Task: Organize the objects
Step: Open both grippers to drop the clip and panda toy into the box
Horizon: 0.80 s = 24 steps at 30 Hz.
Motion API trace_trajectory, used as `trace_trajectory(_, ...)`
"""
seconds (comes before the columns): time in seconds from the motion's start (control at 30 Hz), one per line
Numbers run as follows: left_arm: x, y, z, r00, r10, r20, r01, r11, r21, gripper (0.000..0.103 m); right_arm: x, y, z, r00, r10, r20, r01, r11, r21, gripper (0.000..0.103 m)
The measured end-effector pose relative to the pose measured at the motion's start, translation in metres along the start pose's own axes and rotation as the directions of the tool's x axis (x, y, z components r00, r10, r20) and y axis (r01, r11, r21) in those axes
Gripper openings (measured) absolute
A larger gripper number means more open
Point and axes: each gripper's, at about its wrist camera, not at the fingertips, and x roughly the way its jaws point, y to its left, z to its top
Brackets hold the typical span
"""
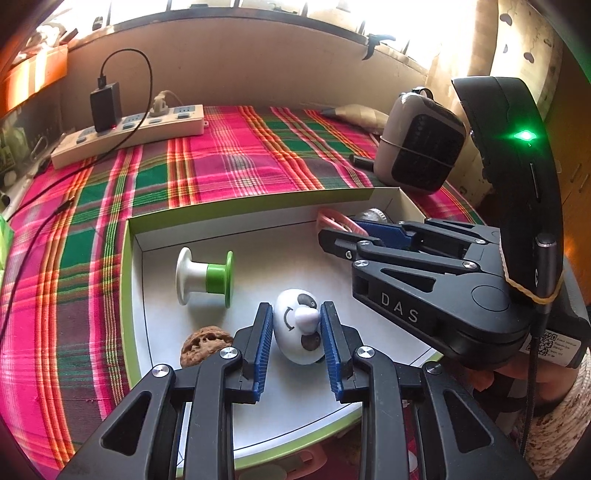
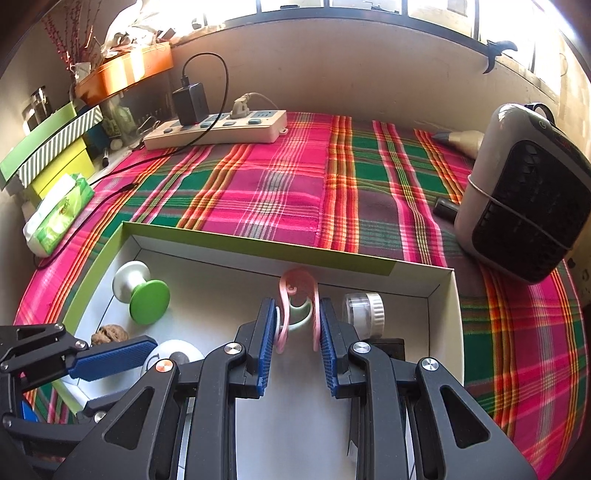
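left gripper pinches the round panda toy, right gripper clamps the pink hooks; toy's curved shell could squirt out, hooks may snag the box wall.

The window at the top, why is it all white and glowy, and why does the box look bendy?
Left wrist view: sun through the window washes it out. Right wrist view: same glare on the window; the fisheye lens curves the box edges.

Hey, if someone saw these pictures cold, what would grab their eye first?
Probably the loud pink and green plaid cloth covering the table. Next, the shallow green-rimmed box on it, where the left gripper pinches a white panda-faced egg and the right gripper clamps a pink hook.
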Motion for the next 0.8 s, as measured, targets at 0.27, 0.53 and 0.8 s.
trace_trajectory(0.27,-0.0005,0.0006,-0.0003,1.0,0.002,-0.001,-0.002,1.0,0.004,0.024,0.0012,-0.0007,-0.0004,1.0,-0.005,-0.002,0.005,1.0,-0.005,0.025)
trace_trajectory(0.53,-0.0005,0.0007,-0.0011,1.0,0.001,-0.006,-0.001,1.0,0.008,0.027,0.0013,-0.0001,-0.0022,1.0,-0.012,-0.008,0.012,1.0,0.0,0.025)
trace_trajectory(0.8,-0.0016,0.0,-0.002,1.0,0.012,-0.01,-0.011,1.0,0.007,0.029,0.0005,0.0006,-0.0019,1.0,-0.009,-0.006,0.009,1.0,0.003,0.035)
